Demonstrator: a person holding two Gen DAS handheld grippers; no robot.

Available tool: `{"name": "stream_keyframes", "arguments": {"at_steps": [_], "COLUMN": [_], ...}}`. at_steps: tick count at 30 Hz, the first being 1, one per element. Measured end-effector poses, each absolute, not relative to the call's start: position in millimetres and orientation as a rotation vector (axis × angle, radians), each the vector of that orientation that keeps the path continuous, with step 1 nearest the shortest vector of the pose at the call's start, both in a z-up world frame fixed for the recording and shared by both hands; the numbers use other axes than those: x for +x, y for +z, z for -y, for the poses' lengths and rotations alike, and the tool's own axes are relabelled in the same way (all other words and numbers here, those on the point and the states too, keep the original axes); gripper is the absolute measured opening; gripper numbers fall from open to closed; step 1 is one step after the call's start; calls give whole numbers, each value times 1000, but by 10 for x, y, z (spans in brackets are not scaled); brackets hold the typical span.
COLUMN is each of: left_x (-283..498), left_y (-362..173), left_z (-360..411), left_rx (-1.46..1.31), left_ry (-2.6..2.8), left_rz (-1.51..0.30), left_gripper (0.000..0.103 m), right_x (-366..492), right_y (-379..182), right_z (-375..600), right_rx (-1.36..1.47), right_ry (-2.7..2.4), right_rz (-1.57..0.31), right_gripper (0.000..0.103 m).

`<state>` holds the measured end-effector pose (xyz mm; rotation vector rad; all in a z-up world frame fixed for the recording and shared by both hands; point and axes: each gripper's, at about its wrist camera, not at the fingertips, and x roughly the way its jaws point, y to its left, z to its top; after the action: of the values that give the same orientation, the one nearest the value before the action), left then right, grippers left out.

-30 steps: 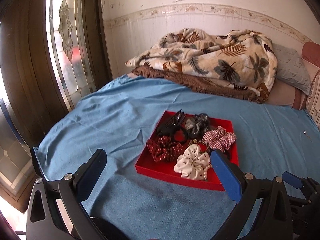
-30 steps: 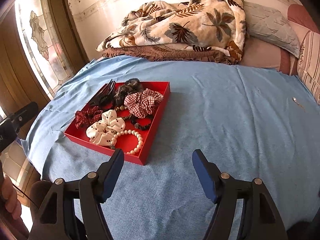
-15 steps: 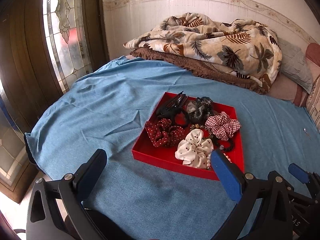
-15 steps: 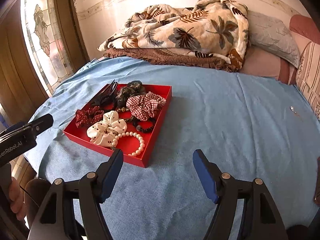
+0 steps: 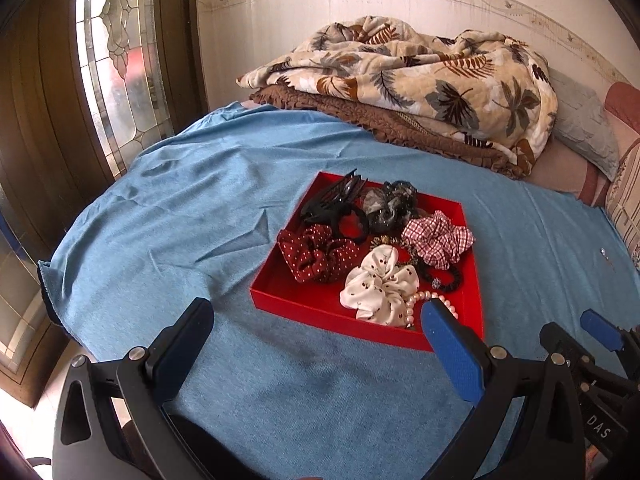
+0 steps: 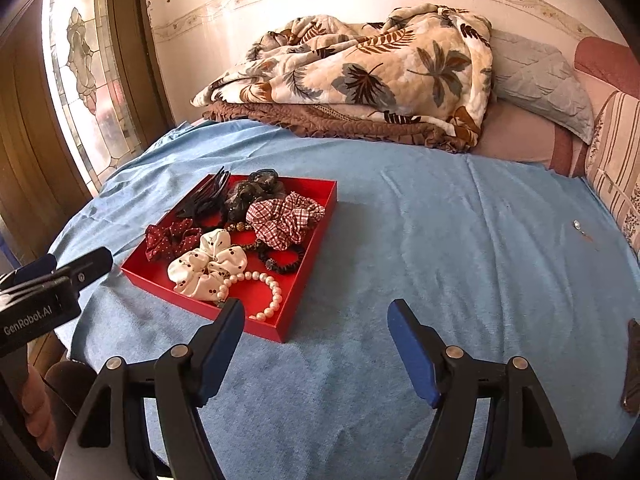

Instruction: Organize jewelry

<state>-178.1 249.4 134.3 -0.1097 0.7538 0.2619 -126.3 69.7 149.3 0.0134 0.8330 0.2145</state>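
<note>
A red tray (image 5: 340,322) (image 6: 320,216) lies on the blue bedspread. It holds a white spotted scrunchie (image 5: 380,284) (image 6: 208,264), a dark red dotted scrunchie (image 5: 316,256), a checked scrunchie (image 6: 282,216), a black claw clip (image 5: 334,200), a black hair tie (image 6: 282,262) and a pearl bracelet (image 6: 268,292). My left gripper (image 5: 314,312) hangs open just short of the tray's near edge, empty. To the tray's right, my right gripper (image 6: 316,308) is open over bare bedspread with nothing between its fingers. A small shiny trinket (image 6: 577,224) lies alone at the far right.
A leaf-print blanket (image 6: 360,72) is heaped on a brown one at the head of the bed, with pillows (image 6: 540,84) to its right. A stained-glass window (image 5: 116,60) stands at the left, where the bed's edge (image 5: 52,280) drops off.
My left gripper has sunk a little and tipped downward, so the tray now shows higher in its view. It also reaches further into the right wrist view. The right gripper has hardly moved.
</note>
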Motion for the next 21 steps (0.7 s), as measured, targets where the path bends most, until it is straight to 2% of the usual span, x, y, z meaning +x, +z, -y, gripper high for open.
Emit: {"name": "stream_keyframes", "arguments": {"at_steps": [21], "left_x": [-1706], "left_y": [1167], "left_z": [-2483], "left_rx": [-111], "left_ry": [257], "left_rz": [-812], "left_gripper": [103], "right_x": [-1236], "right_y": [1442], "right_z": [-684], "right_rx": [2], "right_ry": [192], "right_rz": [-844], "right_gripper": [80]}}
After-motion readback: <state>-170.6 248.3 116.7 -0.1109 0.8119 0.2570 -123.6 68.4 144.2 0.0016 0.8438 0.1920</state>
